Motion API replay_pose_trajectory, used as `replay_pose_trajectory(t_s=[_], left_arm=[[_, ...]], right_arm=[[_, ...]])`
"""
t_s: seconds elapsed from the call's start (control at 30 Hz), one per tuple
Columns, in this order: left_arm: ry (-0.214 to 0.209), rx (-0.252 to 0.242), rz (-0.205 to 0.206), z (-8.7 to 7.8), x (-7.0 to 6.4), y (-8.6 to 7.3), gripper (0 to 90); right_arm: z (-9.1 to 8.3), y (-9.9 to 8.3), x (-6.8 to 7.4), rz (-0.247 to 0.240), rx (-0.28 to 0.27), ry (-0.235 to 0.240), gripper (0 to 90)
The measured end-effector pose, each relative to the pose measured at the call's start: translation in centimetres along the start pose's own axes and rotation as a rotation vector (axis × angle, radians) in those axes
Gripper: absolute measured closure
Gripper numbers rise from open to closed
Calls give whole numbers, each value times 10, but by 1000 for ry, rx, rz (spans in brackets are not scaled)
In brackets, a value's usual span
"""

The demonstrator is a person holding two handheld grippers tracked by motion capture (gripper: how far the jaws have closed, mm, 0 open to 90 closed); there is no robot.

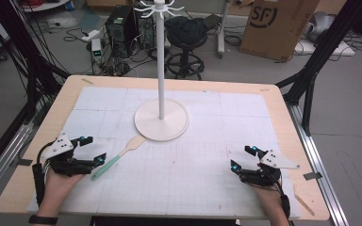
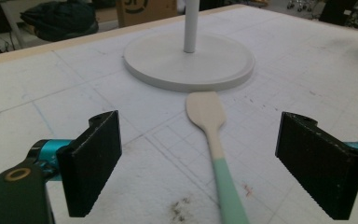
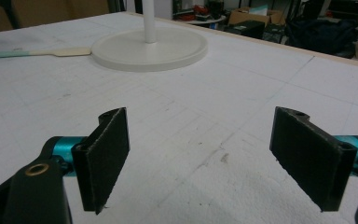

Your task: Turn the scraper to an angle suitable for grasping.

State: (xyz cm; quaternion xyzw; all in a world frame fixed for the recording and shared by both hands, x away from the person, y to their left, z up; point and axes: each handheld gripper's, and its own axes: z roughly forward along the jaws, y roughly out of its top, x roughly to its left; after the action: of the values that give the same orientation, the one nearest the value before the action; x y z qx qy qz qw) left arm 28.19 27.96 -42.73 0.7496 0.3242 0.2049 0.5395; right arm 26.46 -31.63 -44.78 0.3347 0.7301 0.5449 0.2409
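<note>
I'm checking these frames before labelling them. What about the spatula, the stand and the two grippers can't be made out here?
- Spatula: the handle's end is cut off by the bottom edge of the left gripper view; in the high view the left gripper partly covers it.
- Stand: its hooks are cut off at the top edge of the high view, too small to count.
- Right gripper: its body lies below the frame in the right gripper view.

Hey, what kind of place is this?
Probably a lab or workshop set up for recording: a gridded white table, a desktop computer with loose cables on the floor, and a cardboard box.
</note>
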Motion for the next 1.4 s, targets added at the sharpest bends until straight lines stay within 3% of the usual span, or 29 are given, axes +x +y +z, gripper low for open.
replay_pose_trajectory(t_s=[0.23,0.53,0.63,0.67,0.7,0.83,1.0,1.1,1.2,1.4], left_arm=[[9,92,24,28,-11,8,184],[25,166,9,51,-14,10,223],[18,184,-4,57,-14,8,268],[10,196,-5,59,-14,8,340],[10,207,-7,60,-14,7,352],[15,265,6,66,-16,4,423],[71,328,48,73,-23,4,539],[73,334,46,74,-25,4,598],[61,341,7,75,-25,4,641],[80,338,-26,76,-24,4,735]], right_arm=[[0,0,-1,2,-1,-2,190],[1,0,-1,10,7,0,193],[1,0,-1,12,8,1,193],[1,0,-1,10,7,0,194],[1,0,-1,10,7,0,194],[1,0,-2,7,8,1,194],[1,0,-2,7,8,2,194],[1,0,-2,7,8,2,195],[1,0,-2,10,8,2,194],[1,0,-2,6,9,2,195]])
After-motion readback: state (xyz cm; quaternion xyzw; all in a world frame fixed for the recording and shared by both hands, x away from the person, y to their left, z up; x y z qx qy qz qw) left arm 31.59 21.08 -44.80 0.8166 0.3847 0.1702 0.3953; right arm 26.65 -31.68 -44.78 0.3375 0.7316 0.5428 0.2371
